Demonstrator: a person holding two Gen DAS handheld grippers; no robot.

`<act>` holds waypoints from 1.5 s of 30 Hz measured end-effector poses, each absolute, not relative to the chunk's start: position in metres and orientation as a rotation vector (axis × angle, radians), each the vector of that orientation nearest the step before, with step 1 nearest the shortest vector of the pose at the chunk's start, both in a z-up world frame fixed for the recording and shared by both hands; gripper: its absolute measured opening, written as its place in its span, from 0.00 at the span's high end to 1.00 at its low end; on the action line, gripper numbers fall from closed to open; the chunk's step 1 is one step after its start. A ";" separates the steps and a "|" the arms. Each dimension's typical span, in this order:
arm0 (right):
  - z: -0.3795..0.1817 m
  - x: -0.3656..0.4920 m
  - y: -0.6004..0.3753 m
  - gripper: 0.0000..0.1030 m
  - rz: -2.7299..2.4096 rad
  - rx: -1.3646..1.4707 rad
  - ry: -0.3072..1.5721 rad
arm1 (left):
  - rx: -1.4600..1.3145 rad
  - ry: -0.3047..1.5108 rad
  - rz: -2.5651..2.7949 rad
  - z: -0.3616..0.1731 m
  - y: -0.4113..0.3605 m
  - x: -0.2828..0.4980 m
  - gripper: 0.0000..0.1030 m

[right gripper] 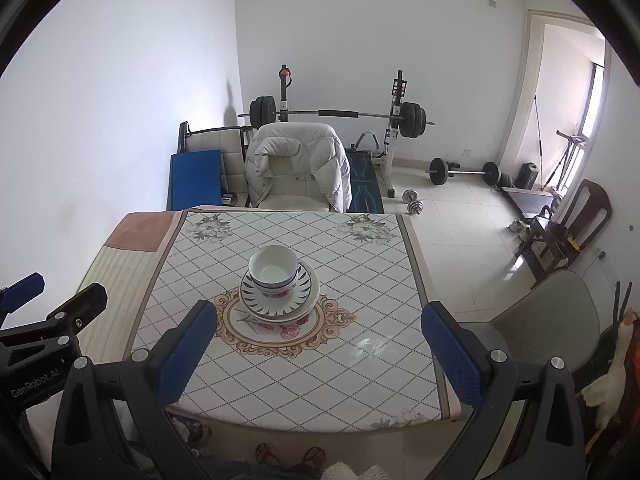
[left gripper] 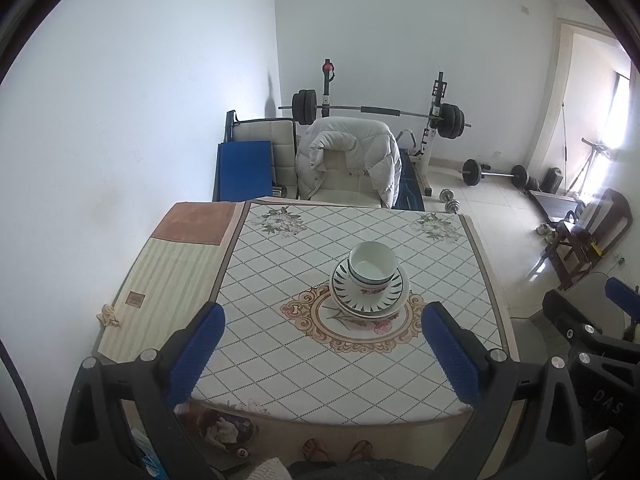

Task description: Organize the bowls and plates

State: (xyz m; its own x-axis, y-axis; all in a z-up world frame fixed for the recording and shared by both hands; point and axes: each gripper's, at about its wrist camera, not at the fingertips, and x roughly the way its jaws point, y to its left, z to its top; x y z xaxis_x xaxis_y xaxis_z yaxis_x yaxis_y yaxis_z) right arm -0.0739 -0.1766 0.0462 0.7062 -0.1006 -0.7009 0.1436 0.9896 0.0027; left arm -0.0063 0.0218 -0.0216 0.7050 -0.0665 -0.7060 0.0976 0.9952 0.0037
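One stack of crockery stands at the middle of the table (left gripper: 280,360) (right gripper: 320,380): nested white bowls (left gripper: 373,266) (right gripper: 273,269) sit on a plate with dark leaf marks (left gripper: 396,294) (right gripper: 307,285), which rests on a plain white plate (left gripper: 405,296) (right gripper: 315,294). My left gripper (left gripper: 325,314) hovers open above the near half of the table, short of the stack, with nothing between its blue pads. My right gripper (right gripper: 319,312) is also open and empty, held back from the stack at its right.
A chair draped with a white padded jacket (left gripper: 348,152) (right gripper: 298,156) stands at the table's far edge. Behind it are a barbell rack (left gripper: 376,112) (right gripper: 340,114) and loose dumbbells. Wooden chair (right gripper: 568,232) and grey chair (right gripper: 548,312) at right. Person's feet below the near edge.
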 end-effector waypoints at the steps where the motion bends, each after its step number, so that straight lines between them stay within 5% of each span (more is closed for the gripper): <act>1: 0.047 -0.075 -0.175 0.00 -0.143 0.052 0.773 | 0.041 0.784 -0.090 -0.022 0.023 -0.007 0.02; 45: 0.036 -0.074 -0.165 0.00 -0.202 0.035 0.806 | 0.074 0.791 -0.067 -0.032 0.036 -0.018 0.02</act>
State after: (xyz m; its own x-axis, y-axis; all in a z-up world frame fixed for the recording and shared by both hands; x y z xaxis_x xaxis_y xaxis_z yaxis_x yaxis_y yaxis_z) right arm -0.0736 -0.1650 0.0358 0.6745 -0.1665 -0.7193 0.1932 0.9801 -0.0457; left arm -0.0182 0.0356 -0.0317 0.7009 -0.0327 -0.7125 0.0883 0.9952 0.0411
